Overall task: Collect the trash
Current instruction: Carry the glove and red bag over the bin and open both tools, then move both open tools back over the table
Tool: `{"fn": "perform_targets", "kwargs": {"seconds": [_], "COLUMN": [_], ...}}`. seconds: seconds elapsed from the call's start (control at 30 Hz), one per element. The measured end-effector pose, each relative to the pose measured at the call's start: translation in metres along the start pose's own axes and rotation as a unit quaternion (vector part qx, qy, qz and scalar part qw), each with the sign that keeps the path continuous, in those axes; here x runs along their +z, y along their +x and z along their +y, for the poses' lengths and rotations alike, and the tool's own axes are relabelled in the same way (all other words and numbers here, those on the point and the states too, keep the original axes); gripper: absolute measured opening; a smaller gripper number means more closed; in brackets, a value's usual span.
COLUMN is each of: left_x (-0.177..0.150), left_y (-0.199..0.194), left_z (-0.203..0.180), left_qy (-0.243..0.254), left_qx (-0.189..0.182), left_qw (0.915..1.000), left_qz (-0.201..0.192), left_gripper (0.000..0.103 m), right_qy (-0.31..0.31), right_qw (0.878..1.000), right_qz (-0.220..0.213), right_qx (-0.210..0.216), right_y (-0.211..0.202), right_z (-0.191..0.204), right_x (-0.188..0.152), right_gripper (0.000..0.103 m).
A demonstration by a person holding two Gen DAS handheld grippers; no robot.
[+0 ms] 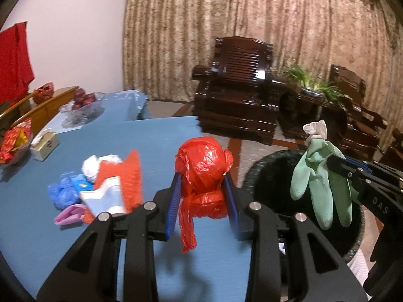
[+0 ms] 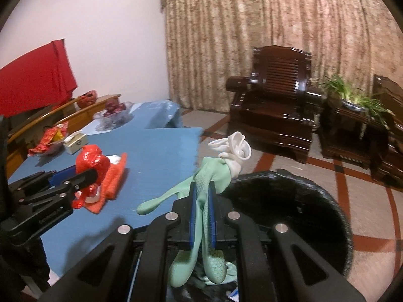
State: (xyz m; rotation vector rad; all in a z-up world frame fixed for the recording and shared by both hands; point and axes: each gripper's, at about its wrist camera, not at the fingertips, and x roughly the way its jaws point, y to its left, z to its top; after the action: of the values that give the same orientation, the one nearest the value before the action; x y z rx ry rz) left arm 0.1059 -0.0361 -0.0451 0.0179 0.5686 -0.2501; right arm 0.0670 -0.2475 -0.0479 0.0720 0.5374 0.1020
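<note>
Blue tabletop below: your left gripper, tilted down, clamps the red bag; your right gripper, beside it, pinches the green glove tight over the black bin.

Warm, dim indoor light, a yellowish cast over the curtain. Glossy white highlights glint on the dark wooden armchair, lit from above. Beside that chair the red plastic bag shines with small glare spots and drops a soft shadow onto the blue table. Both views bulge, corners black. Litter at the table's left smears with motion blur.
</note>
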Motion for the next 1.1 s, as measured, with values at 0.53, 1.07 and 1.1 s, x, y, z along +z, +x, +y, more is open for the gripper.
{"fn": "perform_targets", "kwargs": {"seconds": [0.53,1.07,1.1], "left_x": [-0.005,-0.022,-0.022], "left_y": [0.044,0.085,0.085], "left_z": [-0.094,-0.13,-0.129], "left_qy": [0.05,0.07,0.069], "left_qx": [-0.097,-0.138,-0.139], "left_qw": [0.9937,0.9865,0.9865], "left_qz": [0.023,0.053,0.053], "left_gripper": [0.032,0.063,0.066], "right_qy": [0.04,0.072,0.073], "right_qw": [0.995,0.989,0.988], "right_qz": [0.041,0.077,0.076], "right_qx": [-0.084,-0.108,-0.111], "right_y": [-0.013,-0.008,-0.008], "right_z": [-0.076,-0.116,-0.117], "right_x": [-0.038,-0.074,-0.075], "right_gripper": [0.009,0.029,0.034]}}
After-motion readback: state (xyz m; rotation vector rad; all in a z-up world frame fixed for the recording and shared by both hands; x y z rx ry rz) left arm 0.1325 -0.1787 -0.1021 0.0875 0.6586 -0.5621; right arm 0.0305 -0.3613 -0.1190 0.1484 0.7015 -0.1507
